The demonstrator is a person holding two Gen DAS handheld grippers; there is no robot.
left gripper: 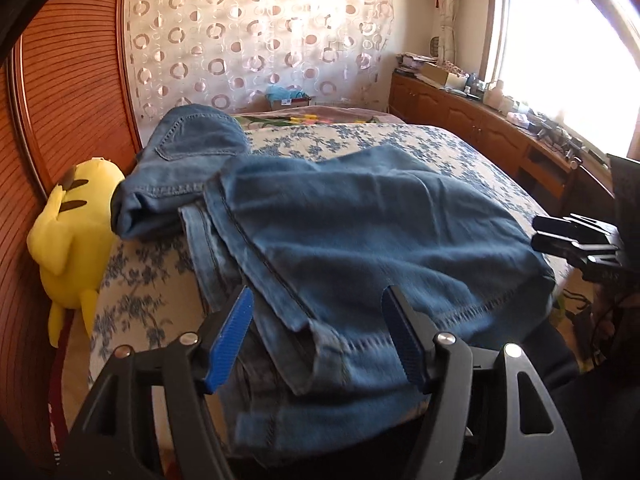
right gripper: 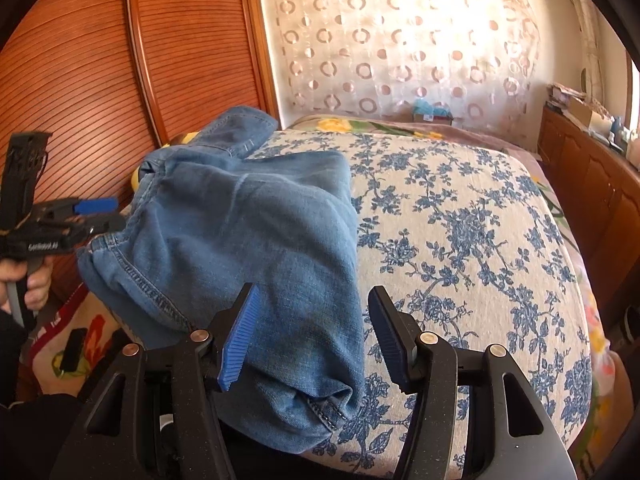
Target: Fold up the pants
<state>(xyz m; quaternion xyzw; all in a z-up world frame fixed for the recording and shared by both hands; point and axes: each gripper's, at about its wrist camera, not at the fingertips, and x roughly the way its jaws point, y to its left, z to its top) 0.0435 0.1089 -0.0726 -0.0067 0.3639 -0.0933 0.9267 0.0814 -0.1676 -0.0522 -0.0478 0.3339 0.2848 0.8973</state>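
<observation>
Blue denim pants (left gripper: pixel 360 232), soft yet heavy, lie on the floral bed's (right gripper: pixel 480 240) near edge; grip the hems with left gripper (left gripper: pixel 320 336) and right gripper (right gripper: pixel 312 332), both open.

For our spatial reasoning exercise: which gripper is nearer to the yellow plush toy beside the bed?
Left. The left gripper is at the jeans edge on the side where the yellow plush toy lies. The right gripper is at the jeans' far side, away from it.
</observation>
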